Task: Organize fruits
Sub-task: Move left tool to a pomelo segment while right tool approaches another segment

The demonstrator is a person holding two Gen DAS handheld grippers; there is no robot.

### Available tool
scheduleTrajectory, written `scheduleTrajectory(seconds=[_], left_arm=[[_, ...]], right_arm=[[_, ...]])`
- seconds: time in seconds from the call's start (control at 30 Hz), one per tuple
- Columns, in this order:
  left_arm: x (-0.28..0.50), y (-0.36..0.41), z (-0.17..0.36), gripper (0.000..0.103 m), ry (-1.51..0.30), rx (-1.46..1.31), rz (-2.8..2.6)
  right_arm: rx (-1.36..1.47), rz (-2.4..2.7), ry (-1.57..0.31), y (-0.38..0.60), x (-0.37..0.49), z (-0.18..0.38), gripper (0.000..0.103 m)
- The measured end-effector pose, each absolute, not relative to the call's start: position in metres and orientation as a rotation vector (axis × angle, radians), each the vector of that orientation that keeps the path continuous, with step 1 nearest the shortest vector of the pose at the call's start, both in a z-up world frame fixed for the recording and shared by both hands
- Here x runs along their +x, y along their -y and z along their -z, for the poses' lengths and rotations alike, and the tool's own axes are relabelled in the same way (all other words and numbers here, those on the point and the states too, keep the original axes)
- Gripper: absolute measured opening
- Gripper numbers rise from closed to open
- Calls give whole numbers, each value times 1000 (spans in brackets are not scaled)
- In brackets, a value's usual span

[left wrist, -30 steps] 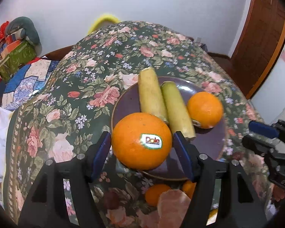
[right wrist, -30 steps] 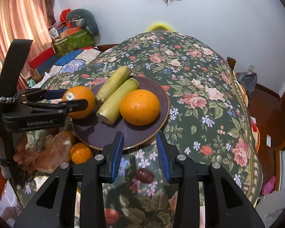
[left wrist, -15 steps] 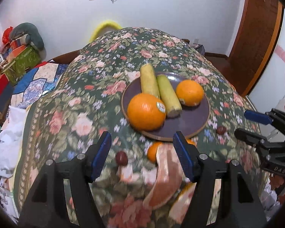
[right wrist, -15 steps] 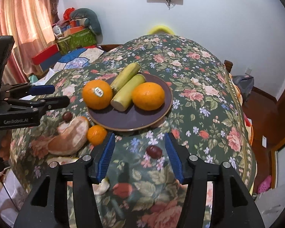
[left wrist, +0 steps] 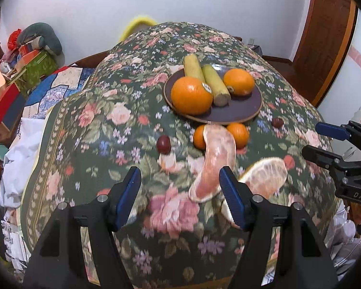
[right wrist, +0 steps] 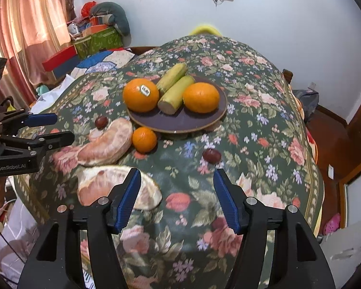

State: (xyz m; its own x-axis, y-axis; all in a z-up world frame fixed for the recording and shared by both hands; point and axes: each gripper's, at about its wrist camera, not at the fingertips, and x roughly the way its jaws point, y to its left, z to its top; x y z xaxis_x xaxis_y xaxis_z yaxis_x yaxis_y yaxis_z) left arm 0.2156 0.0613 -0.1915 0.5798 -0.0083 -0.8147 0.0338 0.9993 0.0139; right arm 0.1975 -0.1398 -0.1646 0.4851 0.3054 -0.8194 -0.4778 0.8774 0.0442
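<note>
A dark plate (left wrist: 240,113) on the floral tablecloth holds a stickered orange (left wrist: 191,95), a plain orange (left wrist: 239,82) and two yellow-green corn cobs (left wrist: 215,84). In front of the plate lie two mandarins (left wrist: 238,132), two pomelo segments (left wrist: 215,159) and two dark red fruits (left wrist: 163,144). My left gripper (left wrist: 180,187) hovers open over the cloth, short of the pomelo, gripping nothing. My right gripper (right wrist: 177,185) is opening, with only cloth between its jaws; a dark red fruit (right wrist: 211,155) lies just beyond it and a pomelo segment (right wrist: 101,185) sits by its left finger.
The table (right wrist: 276,144) drops away at the near and right edges. Boxes and cushions (right wrist: 96,36) are piled at the back left by a curtain. A wooden door (left wrist: 325,36) stands at the right, and each gripper shows at the side of the other's view.
The left gripper let go of the stickered orange on the plate and drew back towards the near edge. The right gripper also drew back and its jaws spread wider.
</note>
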Motion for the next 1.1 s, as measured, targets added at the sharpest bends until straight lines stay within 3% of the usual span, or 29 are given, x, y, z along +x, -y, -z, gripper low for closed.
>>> scheduleTrajectory(seconds=[0.5, 0.73, 1.1], left_arm=[[218, -58, 235, 67, -1050, 61, 23], [222, -53, 240, 67, -1055, 55, 44], [226, -23, 239, 68, -1061, 74, 104]], right_arm=[[-273, -482, -1073, 133, 182, 209, 60], [-265, -455, -1067, 134, 190, 215, 65], [-277, -392, -1051, 128, 225, 216, 65]])
